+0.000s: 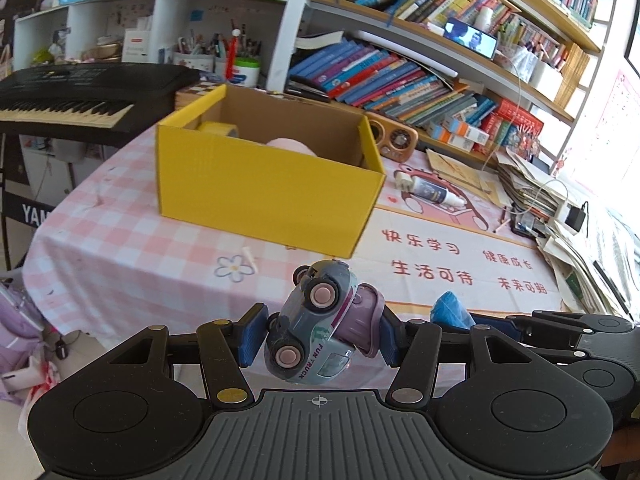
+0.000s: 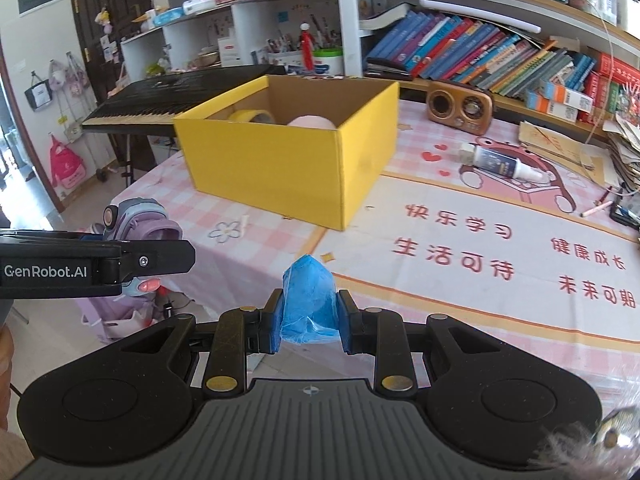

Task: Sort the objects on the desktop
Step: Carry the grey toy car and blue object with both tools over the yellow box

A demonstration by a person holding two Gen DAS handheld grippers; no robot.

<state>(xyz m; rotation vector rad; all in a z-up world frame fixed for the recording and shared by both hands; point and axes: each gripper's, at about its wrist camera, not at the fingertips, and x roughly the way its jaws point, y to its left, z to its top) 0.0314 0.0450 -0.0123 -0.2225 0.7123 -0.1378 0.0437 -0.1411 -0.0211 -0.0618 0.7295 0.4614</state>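
A grey-blue and mauve plastic toy truck (image 1: pixel 316 328) lettered "FUN TRUCK" is sitting tilted, wheels toward the camera, between the blue-padded fingers of the left gripper (image 1: pixel 318 334), which are pressing on both its sides and holding it clear of the surface. Beside it, the right gripper (image 2: pixel 309 318) is clamping its fingers tight on a crumpled blue plastic wad (image 2: pixel 308 304), also held off the surface. Both are hanging near the front edge of the surface (image 2: pixel 460 320), which is wearing a pink-and-white checked cloth with a printed cartoon mat and red Chinese lettering. Farther in, an open yellow cardboard box (image 1: pixel 264 184) is standing on the cloth, showing a yellow tape roll (image 1: pixel 218 129) and a rounded pink thing (image 1: pixel 292 146) inside. To the box's right a small white bottle with a dark label (image 2: pixel 500 164) is lying on its side, and behind that a brown retro-style radio (image 2: pixel 458 106) is standing. Stacked papers (image 1: pixel 528 184) are crowding the right edge. A black electronic keyboard (image 1: pixel 68 96) is sitting beyond the surface at the left, and shelves of leaning coloured books (image 1: pixel 384 76), pen cups and boxes are filling the wall behind.
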